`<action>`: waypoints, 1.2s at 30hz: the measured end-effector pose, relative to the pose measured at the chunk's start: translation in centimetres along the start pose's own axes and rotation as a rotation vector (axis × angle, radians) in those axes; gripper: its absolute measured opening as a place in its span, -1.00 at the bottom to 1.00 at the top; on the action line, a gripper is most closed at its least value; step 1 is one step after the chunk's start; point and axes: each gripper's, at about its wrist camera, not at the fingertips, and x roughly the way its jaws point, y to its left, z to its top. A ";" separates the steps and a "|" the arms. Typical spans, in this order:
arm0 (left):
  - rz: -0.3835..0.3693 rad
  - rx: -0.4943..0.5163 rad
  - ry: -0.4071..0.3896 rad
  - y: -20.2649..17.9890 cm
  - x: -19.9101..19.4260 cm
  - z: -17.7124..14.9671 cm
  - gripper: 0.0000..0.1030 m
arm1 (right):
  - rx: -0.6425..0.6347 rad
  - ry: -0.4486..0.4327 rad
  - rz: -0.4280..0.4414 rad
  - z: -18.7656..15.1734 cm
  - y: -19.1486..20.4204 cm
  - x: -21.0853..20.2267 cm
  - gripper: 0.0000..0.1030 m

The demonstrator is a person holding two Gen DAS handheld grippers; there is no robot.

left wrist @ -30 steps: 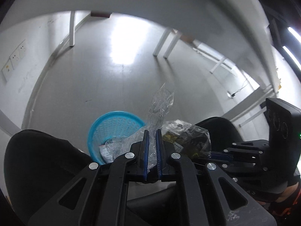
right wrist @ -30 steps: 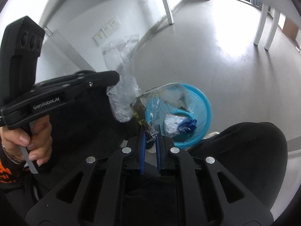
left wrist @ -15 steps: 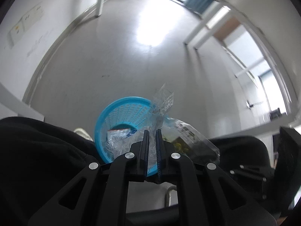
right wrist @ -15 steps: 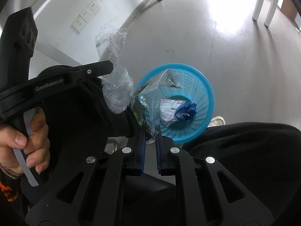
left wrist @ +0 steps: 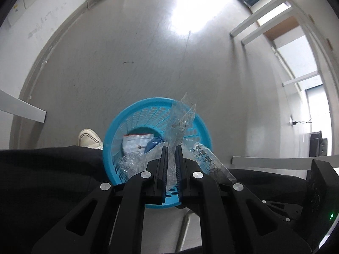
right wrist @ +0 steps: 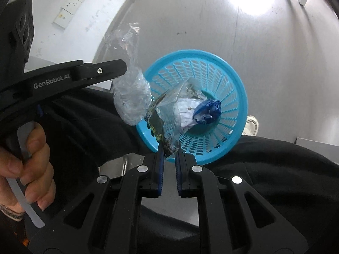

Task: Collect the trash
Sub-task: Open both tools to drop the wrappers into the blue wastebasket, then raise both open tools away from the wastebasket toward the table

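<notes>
Both grippers above a blue perforated wastebasket (right wrist: 231, 97) standing on the grey floor (left wrist: 131, 63). The left gripper (left wrist: 171, 154) is clenched on a crumpled clear plastic wrap (left wrist: 182, 114), which hangs over the basket's near rim. The right gripper (right wrist: 169, 152) has its fingers slightly parted, with a clear printed snack bag (right wrist: 167, 114) caught between their tips over the basket mouth. Inside the basket lie a white packet (right wrist: 186, 114) and a blue wrapper (right wrist: 207, 111). A white shoe (left wrist: 89, 137) stands beside the basket.
</notes>
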 end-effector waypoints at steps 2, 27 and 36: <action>0.014 -0.003 0.017 -0.1 1.0 0.5 -0.88 | 0.015 0.023 -0.005 0.6 -0.6 1.1 -0.83; 0.110 -0.024 0.060 0.5 5.0 2.4 -0.37 | 0.128 0.106 -0.023 2.2 -3.5 5.0 -0.31; 0.089 -0.066 0.020 1.1 2.4 1.4 -0.37 | 0.095 0.009 -0.086 1.3 -3.0 1.9 -0.22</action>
